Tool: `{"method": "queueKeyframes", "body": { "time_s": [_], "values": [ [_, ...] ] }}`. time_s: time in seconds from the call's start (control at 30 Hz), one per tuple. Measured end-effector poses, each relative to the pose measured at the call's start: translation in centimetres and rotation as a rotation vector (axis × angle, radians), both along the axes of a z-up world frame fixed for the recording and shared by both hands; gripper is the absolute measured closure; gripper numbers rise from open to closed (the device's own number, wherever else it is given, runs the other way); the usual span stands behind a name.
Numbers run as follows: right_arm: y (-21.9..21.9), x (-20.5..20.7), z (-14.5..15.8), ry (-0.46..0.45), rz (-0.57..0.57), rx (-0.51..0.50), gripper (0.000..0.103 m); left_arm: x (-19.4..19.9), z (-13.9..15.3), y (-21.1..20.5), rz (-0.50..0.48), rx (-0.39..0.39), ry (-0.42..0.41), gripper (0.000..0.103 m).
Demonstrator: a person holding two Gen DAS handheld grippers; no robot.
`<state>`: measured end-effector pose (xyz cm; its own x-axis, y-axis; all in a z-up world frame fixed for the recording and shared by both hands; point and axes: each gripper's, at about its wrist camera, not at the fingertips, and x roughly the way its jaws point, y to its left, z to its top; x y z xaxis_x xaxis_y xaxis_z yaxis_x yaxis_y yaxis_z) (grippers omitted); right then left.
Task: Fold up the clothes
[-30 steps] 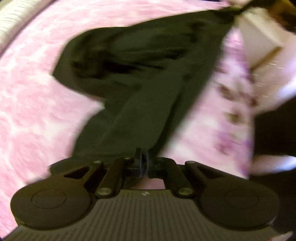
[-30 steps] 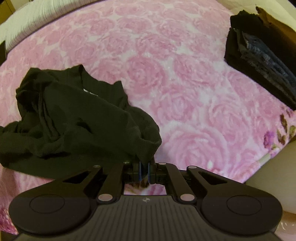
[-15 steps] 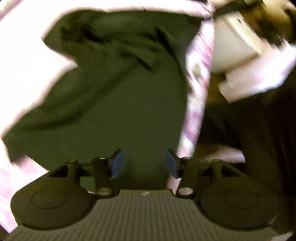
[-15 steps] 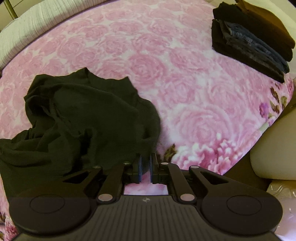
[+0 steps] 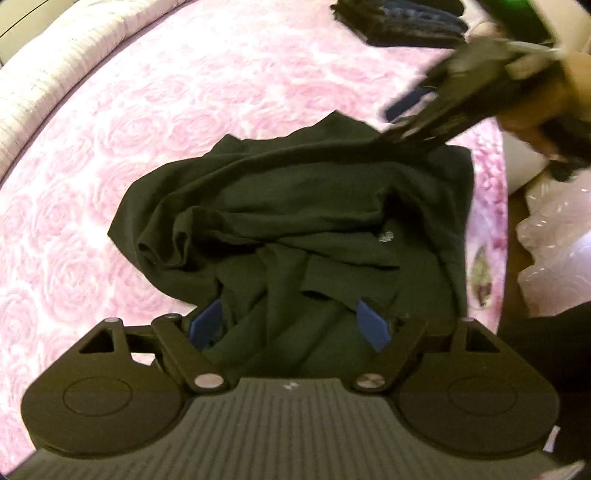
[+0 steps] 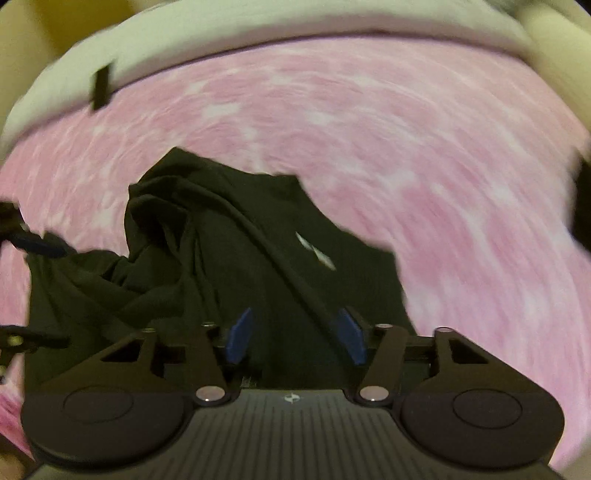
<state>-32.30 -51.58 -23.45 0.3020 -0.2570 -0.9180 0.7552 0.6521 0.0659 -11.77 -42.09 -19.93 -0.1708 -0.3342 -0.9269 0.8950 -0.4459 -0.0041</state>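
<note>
Left wrist view: left gripper (image 5: 290, 323) spread wide over crumpled black garment (image 5: 295, 206) on pink rose bedspread (image 5: 184, 92), folded dark stack (image 5: 402, 16) beyond, right gripper blurred; right wrist view: right gripper (image 6: 295, 334) likewise spread above garment, stack unseen.

You won't find a word or number you can read here. The crumpled black cotton garment (image 5: 295, 206) carries a small white mark (image 5: 386, 236) (too blurred to make out), and your dark ribbed gripper housing (image 5: 291, 421) shows only a tiny white emblem (image 5: 290, 385), not lettering.
</note>
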Motion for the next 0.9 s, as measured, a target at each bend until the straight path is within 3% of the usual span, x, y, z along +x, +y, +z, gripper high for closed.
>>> {"method": "queueKeyframes", "body": {
  "time_s": [0.07, 0.1, 0.13, 0.2, 0.33, 0.4, 0.57, 0.6, 0.67, 0.7, 0.8, 0.87, 0.9],
  "values": [
    [-1.8, 2.2, -2.1, 0.021, 0.115, -0.008, 0.046, 0.1, -0.7, -0.5, 0.037, 0.016, -0.013, 0.026],
    [-2.6, 3.3, -3.1, 0.032, 0.172, -0.013, 0.059, 0.2, -1.0, -0.7, 0.054, 0.022, -0.023, 0.026],
    [-3.3, 4.1, -3.9, 0.043, 0.22, -0.009, 0.094, 0.4, -1.1, -1.0, 0.068, 0.026, -0.033, 0.026],
    [-3.4, 3.9, -4.2, 0.057, 0.27, 0.041, 0.101, 0.9, -1.1, -1.6, 0.095, 0.032, -0.045, 0.026],
    [-1.1, -0.8, -0.9, -0.013, 0.343, 0.164, 0.101, 2.1, -0.9, -3.9, 0.127, 0.018, -0.054, 0.026],
    [0.4, -3.7, 0.3, 0.004, 0.39, 0.236, 0.102, 2.4, -0.8, -5.5, 0.133, 0.001, -0.052, 0.025],
    [2.6, -13.3, -1.2, 0.301, 0.291, 0.314, 0.101, 1.9, -1.7, -9.7, 0.14, 0.013, 0.009, 0.023],
    [2.7, -15.0, -1.8, 0.361, 0.249, 0.323, 0.097, 1.4, -2.2, -10.4, 0.143, 0.028, 0.031, 0.023],
    [2.9, -17.2, -2.5, 0.438, 0.172, 0.316, 0.078, -0.2, -3.6, -11.6, 0.149, 0.061, 0.074, 0.023],
    [2.8, -17.6, -2.3, 0.433, 0.132, 0.307, 0.072, -1.2, -4.4, -12.0, 0.151, 0.081, 0.093, 0.023],
    [2.3, -18.2, -1.8, 0.388, 0.004, 0.286, 0.072, -4.8, -7.3, -12.4, 0.158, 0.14, 0.129, 0.023],
    [1.5, -18.0, -1.1, 0.325, -0.077, 0.264, 0.069, -7.3, -9.2, -12.0, 0.15, 0.164, 0.097, 0.026],
    [0.9, -17.6, -0.9, 0.291, -0.091, 0.248, 0.068, -8.3, -10.1, -11.8, 0.138, 0.164, 0.057, 0.033]
  ]
}}
